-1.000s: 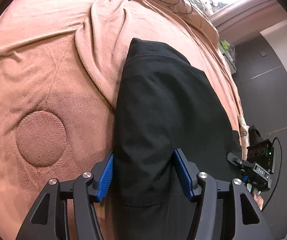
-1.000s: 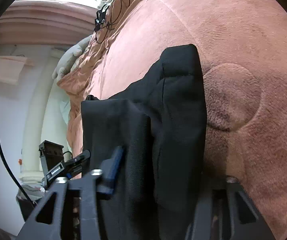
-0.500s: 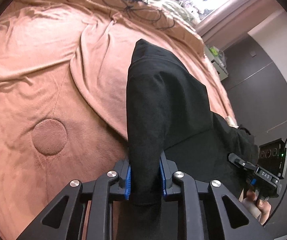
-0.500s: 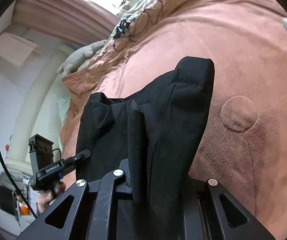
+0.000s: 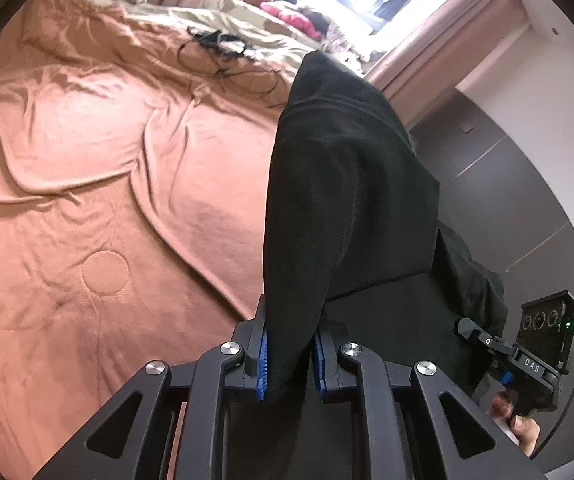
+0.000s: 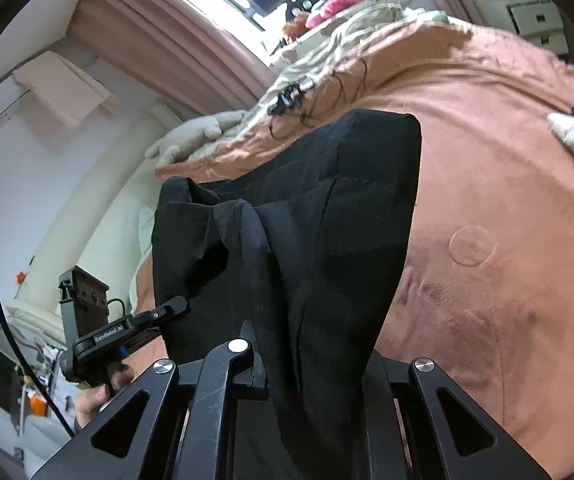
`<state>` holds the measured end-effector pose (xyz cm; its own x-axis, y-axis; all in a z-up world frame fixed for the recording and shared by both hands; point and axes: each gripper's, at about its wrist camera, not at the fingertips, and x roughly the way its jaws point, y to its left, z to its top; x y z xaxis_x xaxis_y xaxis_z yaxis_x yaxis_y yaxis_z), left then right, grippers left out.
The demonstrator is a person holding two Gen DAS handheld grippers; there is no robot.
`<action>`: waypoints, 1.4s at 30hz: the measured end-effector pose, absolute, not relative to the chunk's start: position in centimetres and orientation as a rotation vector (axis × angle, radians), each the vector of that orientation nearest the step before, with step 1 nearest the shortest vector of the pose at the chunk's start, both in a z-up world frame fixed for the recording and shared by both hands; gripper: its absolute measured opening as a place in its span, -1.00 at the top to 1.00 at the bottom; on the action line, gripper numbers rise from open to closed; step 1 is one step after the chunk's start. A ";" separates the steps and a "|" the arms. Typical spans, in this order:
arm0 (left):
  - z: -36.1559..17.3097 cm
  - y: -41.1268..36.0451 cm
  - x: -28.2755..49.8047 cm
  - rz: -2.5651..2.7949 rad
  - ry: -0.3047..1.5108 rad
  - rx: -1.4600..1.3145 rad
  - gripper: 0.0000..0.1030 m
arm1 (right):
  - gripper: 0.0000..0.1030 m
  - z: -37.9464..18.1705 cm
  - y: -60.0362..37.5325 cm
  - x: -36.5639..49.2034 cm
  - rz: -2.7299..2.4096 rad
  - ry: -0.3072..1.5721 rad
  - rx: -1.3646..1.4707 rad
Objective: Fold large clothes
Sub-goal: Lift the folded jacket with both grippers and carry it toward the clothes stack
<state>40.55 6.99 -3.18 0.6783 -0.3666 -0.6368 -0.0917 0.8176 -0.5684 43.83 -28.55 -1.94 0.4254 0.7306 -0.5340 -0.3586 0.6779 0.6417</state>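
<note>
A large black garment (image 5: 347, 200) hangs lifted above the orange-brown blanket (image 5: 99, 184) on the bed. My left gripper (image 5: 289, 344) has one edge of the cloth between its blue pads, which press on it while the jaws are still closing. In the right wrist view the same black garment (image 6: 327, 220) drapes over my right gripper (image 6: 315, 364), which is shut on a bunched fold; its right finger is hidden under the cloth. Each gripper shows in the other's view, held by a hand, the right one (image 5: 471, 330) and the left one (image 6: 175, 306) at the garment's two ends.
Tangled black cables (image 5: 223, 52) lie on the far part of the bed near a beige quilt (image 6: 359, 24). A pale plush toy (image 6: 195, 136) sits at the bed's edge. Curtains and a bright window are behind. A dark wall (image 5: 527, 208) stands right of the bed.
Both grippers shut on the black garment and rose with it. The cloth has come up off the blanket and now hangs between them, and more of the room shows.
</note>
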 end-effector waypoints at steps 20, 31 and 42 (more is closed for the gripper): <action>7.3 -6.1 37.0 -0.335 0.670 -0.523 0.67 | 0.73 10.7 -39.5 35.7 0.610 0.631 0.400; 10.7 -17.7 37.2 -0.446 0.664 -0.475 0.67 | 0.73 13.4 -50.4 32.7 0.498 0.551 0.380; 11.8 -28.3 38.3 -0.578 0.690 -0.426 0.67 | 0.73 16.2 -60.5 28.9 0.342 0.464 0.364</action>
